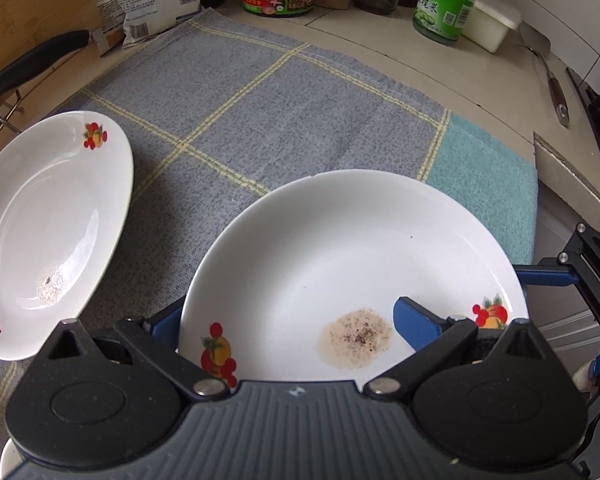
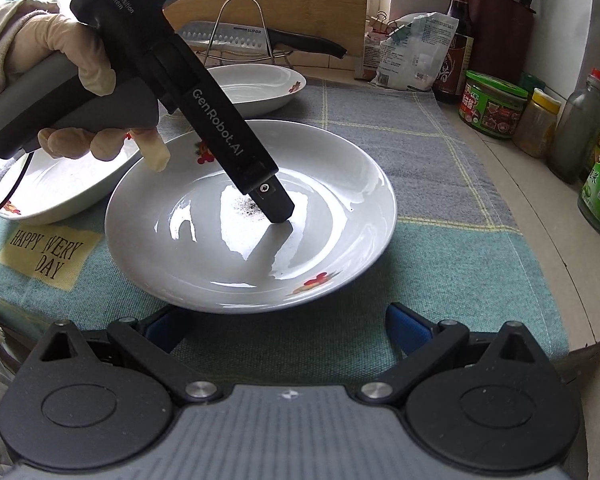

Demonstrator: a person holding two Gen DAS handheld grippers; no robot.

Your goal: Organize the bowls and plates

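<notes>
Tiled counter [image 1: 380,40] with jars along the back, covered by a grey checked cloth [image 1: 260,112] over a teal towel [image 2: 440,280]. Three white fruit-print plates sit on it: the target plate [image 2: 340,184] lies flat in the middle, a second plate [image 2: 60,184] is just beside it on the left with rims overlapping in view, and a far plate [image 2: 260,88] sits by the knife rack. Left tongs [image 1: 290,320], held by a gloved hand [image 2: 80,76], angle down from above with the fingers spread, straddling the rim: one finger is in the plate's well, the other outside the edge, nothing pinched yet. Right tongs [image 2: 288,328] are also spread and low, with the plate dead ahead and its near rim just in front of the fingertips; one fingertip looks slightly under the edge. The plate is round, so no long axis matters. The left side is nearer and likely closes on the rim to lift and stack. A brown speckled residue spot [image 1: 356,340] lies in the well beside the left finger.
</notes>
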